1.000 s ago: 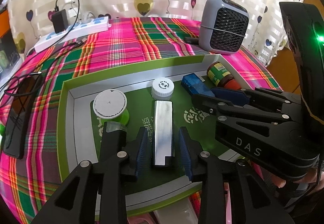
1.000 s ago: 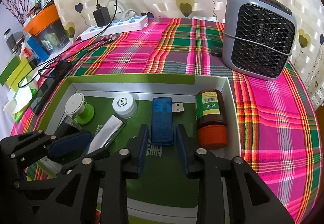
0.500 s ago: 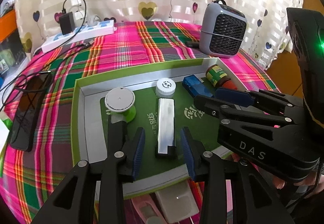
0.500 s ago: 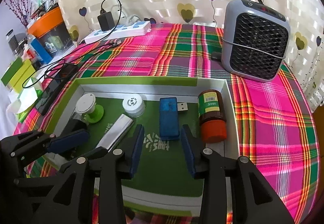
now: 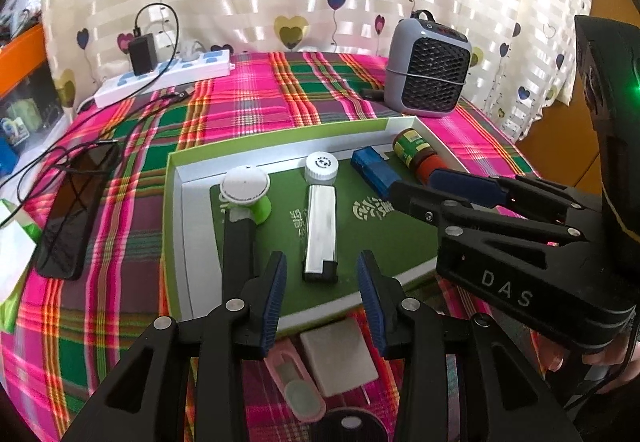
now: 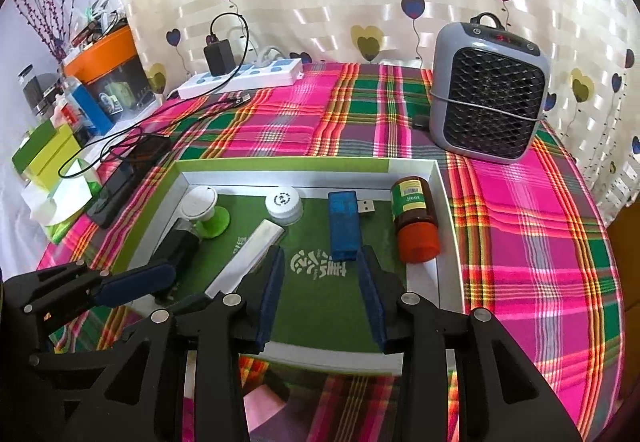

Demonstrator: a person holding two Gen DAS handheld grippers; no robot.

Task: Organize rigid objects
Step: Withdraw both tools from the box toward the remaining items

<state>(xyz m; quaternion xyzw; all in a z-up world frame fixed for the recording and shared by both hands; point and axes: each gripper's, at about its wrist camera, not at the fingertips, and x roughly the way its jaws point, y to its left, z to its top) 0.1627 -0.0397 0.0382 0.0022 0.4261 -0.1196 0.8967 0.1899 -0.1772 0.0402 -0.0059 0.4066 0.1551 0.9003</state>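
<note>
A green-rimmed tray [image 5: 176,226] [image 6: 416,164] lies on the plaid cloth. In it lie a silver lighter [image 5: 320,230] [image 6: 248,256], a white cap [image 5: 321,167] [image 6: 285,204], a green-and-white spool [image 5: 248,194] [image 6: 204,212], a blue USB stick [image 5: 374,172] [image 6: 344,224] and a brown bottle with a red cap [image 5: 418,156] [image 6: 416,220]. My left gripper [image 5: 322,298] is open and empty, above the tray's near edge behind the lighter. My right gripper [image 6: 320,292] is open and empty, just behind the USB stick; it also shows in the left wrist view [image 5: 448,190].
A grey fan heater [image 6: 486,98] stands at the back right, a white power strip [image 6: 240,76] with cables at the back left, a phone [image 5: 76,210] left of the tray. A grey block [image 5: 338,356] and a pink item [image 5: 294,382] lie in front of the tray.
Both grippers have pulled back and risen away from the tray. The lighter and the USB stick stay lying in it, no longer between the fingers.
</note>
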